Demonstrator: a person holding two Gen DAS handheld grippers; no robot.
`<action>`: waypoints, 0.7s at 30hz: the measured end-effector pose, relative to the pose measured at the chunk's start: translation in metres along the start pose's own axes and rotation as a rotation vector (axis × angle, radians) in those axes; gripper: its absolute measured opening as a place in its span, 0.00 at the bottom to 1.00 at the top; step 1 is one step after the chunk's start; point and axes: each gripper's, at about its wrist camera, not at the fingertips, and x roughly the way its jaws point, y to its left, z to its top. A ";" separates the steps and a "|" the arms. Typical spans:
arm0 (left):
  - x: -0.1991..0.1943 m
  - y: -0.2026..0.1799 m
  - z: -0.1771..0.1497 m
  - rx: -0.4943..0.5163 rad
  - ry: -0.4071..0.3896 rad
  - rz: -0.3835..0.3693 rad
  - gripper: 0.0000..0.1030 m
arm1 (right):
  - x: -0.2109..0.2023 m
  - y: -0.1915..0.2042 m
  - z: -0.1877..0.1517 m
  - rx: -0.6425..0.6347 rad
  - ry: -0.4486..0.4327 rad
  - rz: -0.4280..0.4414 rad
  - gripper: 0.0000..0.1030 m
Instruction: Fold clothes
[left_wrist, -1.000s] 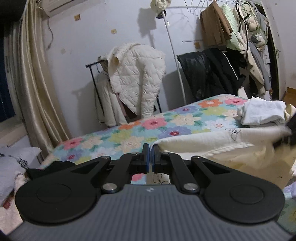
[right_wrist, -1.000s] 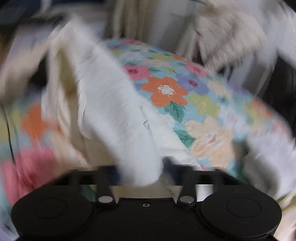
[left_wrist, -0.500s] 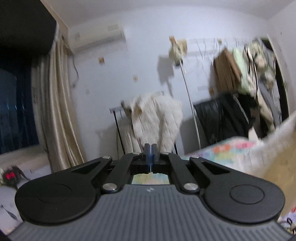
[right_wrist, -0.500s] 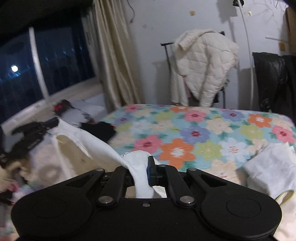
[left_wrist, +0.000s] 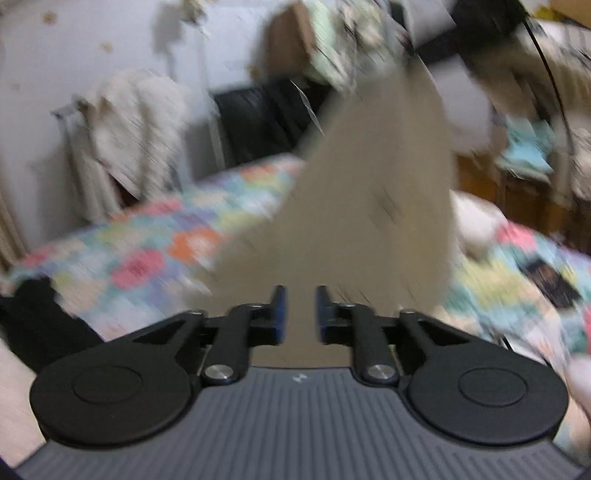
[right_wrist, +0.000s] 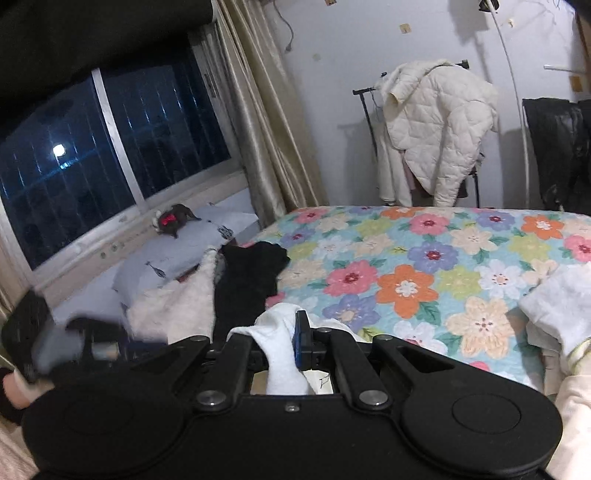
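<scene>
Two tools: we hold a left tool (left_wrist: 298, 314) and a right tool (right_wrist: 284, 347).
Left tool: fingers apart, nothing between them; the view is blurred.
Right tool: clamped on a white fold of the cream garment (right_wrist: 280, 354).
Garment: it hangs in the air above the floral bed (right_wrist: 436, 258), draping straight ahead of our left tool.
Key relation: its long axis runs down from the right tool's pinch; we judge the left tool nearer the free lower edge.
Nearby: black garment (right_wrist: 247, 273) on the bed.
</scene>
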 end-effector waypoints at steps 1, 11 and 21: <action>0.008 -0.010 -0.011 0.047 0.014 -0.006 0.31 | 0.000 0.002 -0.001 -0.004 0.002 -0.006 0.03; 0.076 -0.054 -0.061 0.116 0.147 -0.014 0.56 | 0.003 0.013 -0.002 -0.032 0.024 -0.048 0.03; 0.116 -0.039 -0.058 0.083 0.222 0.250 0.01 | 0.001 0.015 0.002 -0.015 0.040 -0.039 0.04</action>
